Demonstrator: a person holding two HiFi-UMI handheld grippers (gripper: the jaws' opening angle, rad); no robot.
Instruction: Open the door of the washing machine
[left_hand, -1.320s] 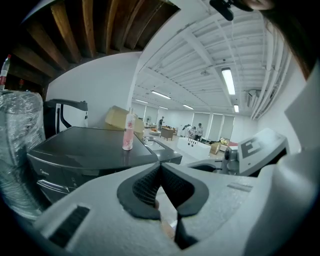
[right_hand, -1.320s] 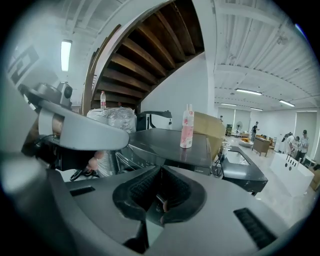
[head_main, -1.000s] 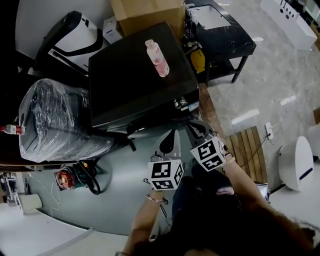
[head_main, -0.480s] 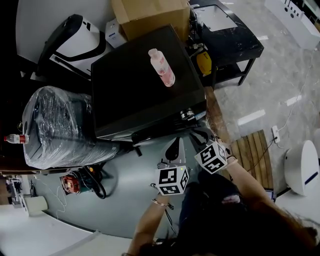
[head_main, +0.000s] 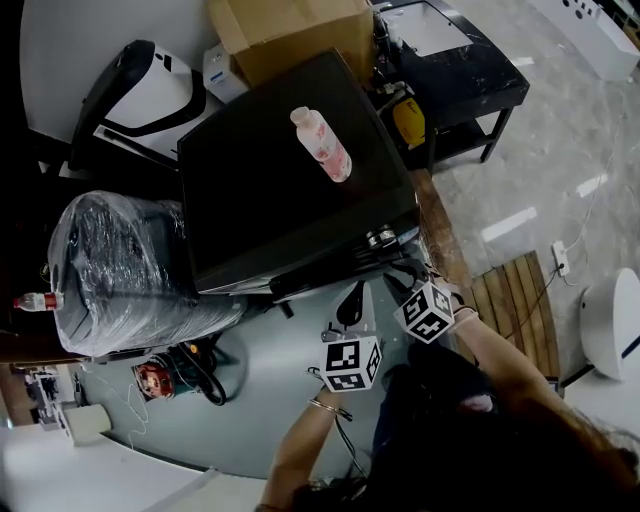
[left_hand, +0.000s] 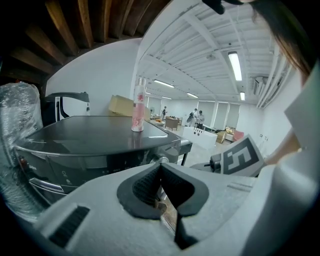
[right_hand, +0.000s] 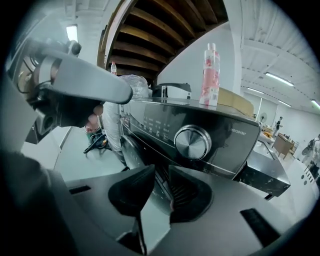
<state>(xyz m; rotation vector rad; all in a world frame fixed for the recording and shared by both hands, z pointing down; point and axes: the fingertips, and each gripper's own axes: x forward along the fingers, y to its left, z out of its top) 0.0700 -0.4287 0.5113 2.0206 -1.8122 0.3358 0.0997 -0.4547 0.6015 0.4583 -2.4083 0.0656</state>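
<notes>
The door (right_hand: 129, 150) of the washing machine (head_main: 290, 190) looks not yet swung out, so the whole pull is left: the empty right gripper (right_hand: 161, 170) is opening its jaws just before it, and the left gripper (left_hand: 160, 165) is clenched on nothing.

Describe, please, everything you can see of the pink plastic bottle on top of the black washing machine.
The slim pink-labelled clear plastic bottle stands upright and capped on the flat top of the glossy black washing machine, well back from its front edge. Its body looks pink and its neck and cap paler. Only the machine's top touches it.
</notes>
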